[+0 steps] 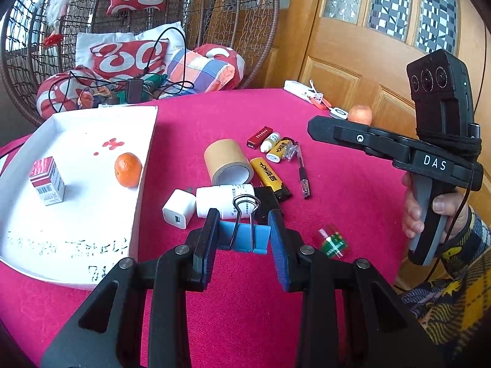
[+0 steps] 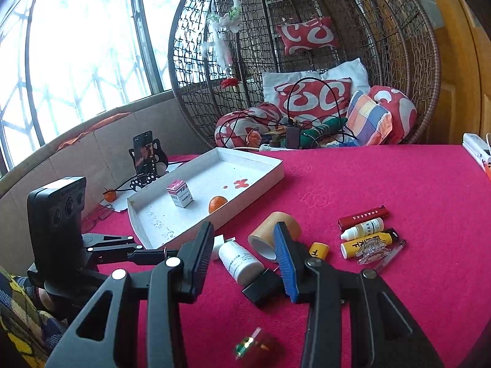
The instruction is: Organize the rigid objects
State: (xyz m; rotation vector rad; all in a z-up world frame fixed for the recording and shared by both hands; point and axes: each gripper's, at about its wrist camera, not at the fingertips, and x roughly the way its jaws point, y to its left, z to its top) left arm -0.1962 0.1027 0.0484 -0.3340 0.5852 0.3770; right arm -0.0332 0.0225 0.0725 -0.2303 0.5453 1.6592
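We judge the job early: only a small box (image 1: 47, 181) and an orange (image 1: 128, 169) lie in the white tray (image 1: 144, 165); the left hand-held gripper (image 1: 244, 239) clamps a blue binder clip (image 1: 244, 237), the right hand-held gripper (image 2: 245, 254) gapes empty above the counter (image 1: 353, 190), where tape roll (image 1: 227, 162), lighter (image 1: 270, 179) and bottle (image 1: 225, 199) wait

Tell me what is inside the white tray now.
Inside the tray are a small red-and-white box, standing upright, and an orange near its right wall. Red marks and dark writing show on its floor. Nothing there looks covered.
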